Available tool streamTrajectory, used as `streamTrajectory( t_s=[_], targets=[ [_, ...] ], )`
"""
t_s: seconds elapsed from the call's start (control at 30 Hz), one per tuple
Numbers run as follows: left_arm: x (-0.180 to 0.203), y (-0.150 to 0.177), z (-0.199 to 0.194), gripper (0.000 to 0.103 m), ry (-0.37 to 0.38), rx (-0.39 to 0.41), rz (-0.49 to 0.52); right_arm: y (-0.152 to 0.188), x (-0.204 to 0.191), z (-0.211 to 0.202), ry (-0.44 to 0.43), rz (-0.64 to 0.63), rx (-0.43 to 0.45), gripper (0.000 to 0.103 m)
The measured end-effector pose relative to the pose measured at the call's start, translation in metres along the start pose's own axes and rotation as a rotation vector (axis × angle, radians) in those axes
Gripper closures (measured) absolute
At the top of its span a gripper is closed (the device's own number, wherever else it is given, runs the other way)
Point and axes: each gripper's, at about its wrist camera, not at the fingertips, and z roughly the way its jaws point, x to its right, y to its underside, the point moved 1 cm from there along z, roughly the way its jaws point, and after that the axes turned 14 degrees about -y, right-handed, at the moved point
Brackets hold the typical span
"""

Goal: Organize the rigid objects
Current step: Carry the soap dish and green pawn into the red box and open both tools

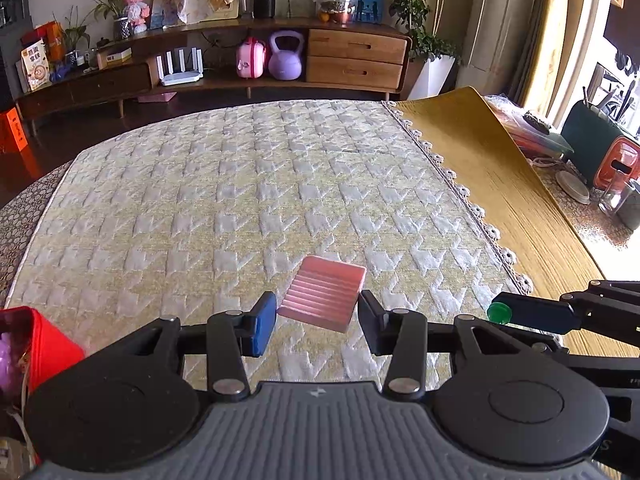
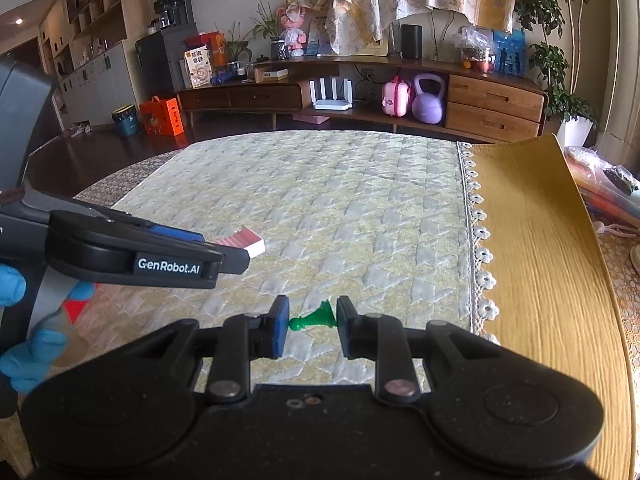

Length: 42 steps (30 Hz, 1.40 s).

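My left claw (image 1: 317, 322) is spread wide, its fingers on both sides of the pink ridged block (image 1: 323, 298), which lies flat on the quilted cloth (image 1: 240, 184) covering the tabletop; I cannot tell if they touch it. My right claw (image 2: 312, 322) is clenched on a green chess pawn (image 2: 314, 317), held sideways just above the cloth.

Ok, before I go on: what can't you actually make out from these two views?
- Red container: cut off by the left wrist view's edge, contents unclear.
- Pink ridged block: in the right wrist view the left gripper hides most of it.
- Green pawn in the right gripper: in the left wrist view only its round end shows.
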Motion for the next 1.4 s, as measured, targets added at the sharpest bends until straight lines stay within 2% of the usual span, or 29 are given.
streamTrajectory(
  t_s=[0.37, 0.6, 0.97, 1.4],
  targets=[
    [-0.048, 0.02, -0.06, 0.059, -0.009, 0.001, -0.037, -0.006, -0.056, -0.031, -0.057, 0.002, 0.025, 0.078],
    [-0.089, 0.039, -0.088, 0.059, -0.039, 0.001, -0.069, -0.01, -0.1, -0.037, -0.088, -0.043, 0.03, 0.078],
    [-0.159, 0.065, -0.123, 0.059, -0.087, 0.007, -0.135, -0.014, -0.165, -0.022, -0.132, -0.107, 0.018, 0.078],
    [-0.232, 0.1, -0.131, 0.059, -0.152, -0.018, -0.172, -0.015, -0.224, 0.013, -0.181, -0.161, -0.01, 0.078]
  ],
)
